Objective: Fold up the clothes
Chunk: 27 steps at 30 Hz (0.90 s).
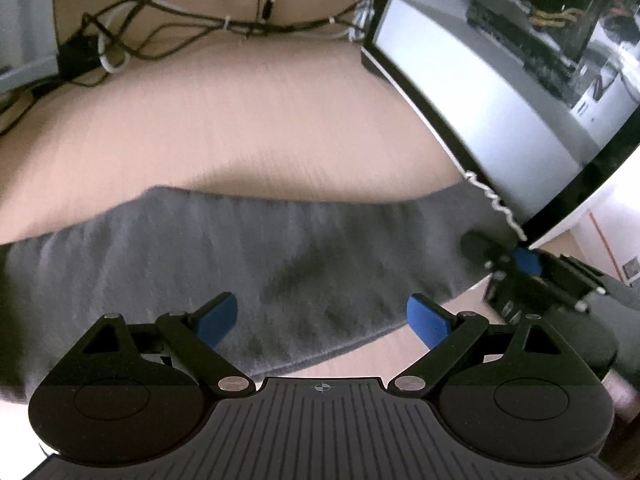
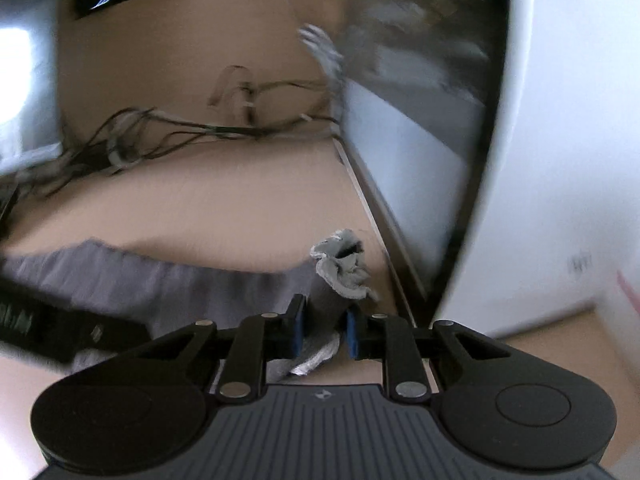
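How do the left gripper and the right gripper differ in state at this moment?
The left gripper stands wide open with nothing between its pads; the right gripper is closed on a bunched corner of the grey cloth. The left one hangs over the cloth's middle; the right one is at the cloth's end beside the computer case. Both have blue pads and point down at the table.

1. We see our left gripper [image 1: 322,316] built of black linkage arms with silver pivot screws.
2. Its fingers [image 1: 426,318] wear blue pads.
3. Our right gripper [image 2: 323,330] matches, with a ribbed grey base.
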Tool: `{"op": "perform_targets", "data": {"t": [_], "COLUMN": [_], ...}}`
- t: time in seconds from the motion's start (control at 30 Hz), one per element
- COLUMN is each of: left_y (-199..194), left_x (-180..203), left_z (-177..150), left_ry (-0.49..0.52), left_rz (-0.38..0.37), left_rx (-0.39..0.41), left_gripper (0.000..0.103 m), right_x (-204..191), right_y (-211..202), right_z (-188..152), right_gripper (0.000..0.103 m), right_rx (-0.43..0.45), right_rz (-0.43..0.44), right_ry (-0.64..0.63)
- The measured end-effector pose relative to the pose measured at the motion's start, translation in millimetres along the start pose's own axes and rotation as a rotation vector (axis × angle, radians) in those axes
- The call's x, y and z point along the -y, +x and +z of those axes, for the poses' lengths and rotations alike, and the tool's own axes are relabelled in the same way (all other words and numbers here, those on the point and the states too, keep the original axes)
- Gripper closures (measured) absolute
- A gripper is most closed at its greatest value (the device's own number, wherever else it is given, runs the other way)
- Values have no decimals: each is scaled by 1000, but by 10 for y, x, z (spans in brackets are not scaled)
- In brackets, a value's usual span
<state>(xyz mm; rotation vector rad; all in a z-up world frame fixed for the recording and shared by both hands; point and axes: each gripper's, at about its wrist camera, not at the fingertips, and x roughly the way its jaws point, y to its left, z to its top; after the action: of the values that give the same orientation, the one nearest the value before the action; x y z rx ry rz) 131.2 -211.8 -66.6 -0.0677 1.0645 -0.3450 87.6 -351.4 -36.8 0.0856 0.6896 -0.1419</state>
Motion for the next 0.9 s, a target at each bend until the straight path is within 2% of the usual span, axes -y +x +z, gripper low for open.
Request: {"op": "perform_targets", "data": {"t": [0.03,0.07,0.2,0.3,0.37,0.5,0.63,0.77,0.83,0.9], "left_y": [15,29,42,19,-4,-44,-72,-82,-95,-80], "left_x": [-20,-41,-141,-176,-202,-272,-323,-360,-364,-374], "left_z": [-3,-7,-40,-81,-115,-169,-204,-224,-209,-167], "left_ry": [-5,-9,-12,15,37,62,96,90,69,43], "left_rz": [1,3,-2,-20,-31,-57,-88,-111,-117,-127], "left_rx": [-10,-20,-43,-43,-45,-48,-48,-42,-47,-49], "left_gripper": [8,8,8,7,7,7,6,5,5,5], "right_x": [61,107,183,178,77,-203,-222,-95,68,315], "right_y": [0,-25,-192,-179,-101,-216,-97,-264,-363,-419], "right_z": [7,11,5,-8,2,66,79,16,0,-38], "right_gripper": [76,75,75,75,96,97,96,96,90,73], "right_rx": [-9,-8,25,3,-2,87,40,48,22,-13], "right_rz": [-9,-21,-61,-59,-64,-118,-238,-327,-269,-141], "right_ry": [28,45,64,78,49,-93,-107,-13,131,343]}}
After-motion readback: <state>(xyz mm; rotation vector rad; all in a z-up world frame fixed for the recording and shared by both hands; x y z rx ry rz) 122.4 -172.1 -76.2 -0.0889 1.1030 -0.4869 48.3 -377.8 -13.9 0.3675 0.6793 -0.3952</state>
